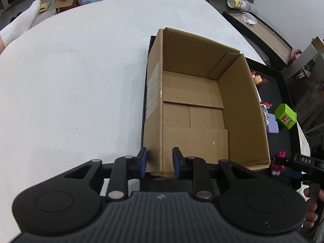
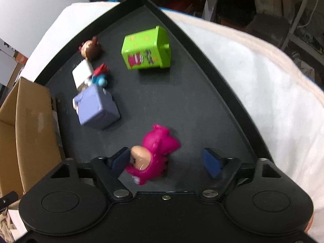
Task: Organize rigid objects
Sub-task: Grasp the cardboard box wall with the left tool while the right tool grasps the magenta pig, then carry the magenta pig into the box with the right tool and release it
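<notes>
Right claw [image 2: 166, 162] straddles pink figurine [image 2: 154, 154], left pad touching.

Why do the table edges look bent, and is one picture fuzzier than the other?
Left wrist view: sharp, though the fisheye lens bows the white table and cardboard box. Right wrist view: the same bending on the black tray, plus motion blur smearing the green block.

One cardboard box [image 1: 202, 105], one black tray [image 2: 202, 105], two toy cubes, green [image 2: 146, 48] and lilac [image 2: 96, 108], three figurines, pink one [image 2: 155, 154] between jaws.
</notes>
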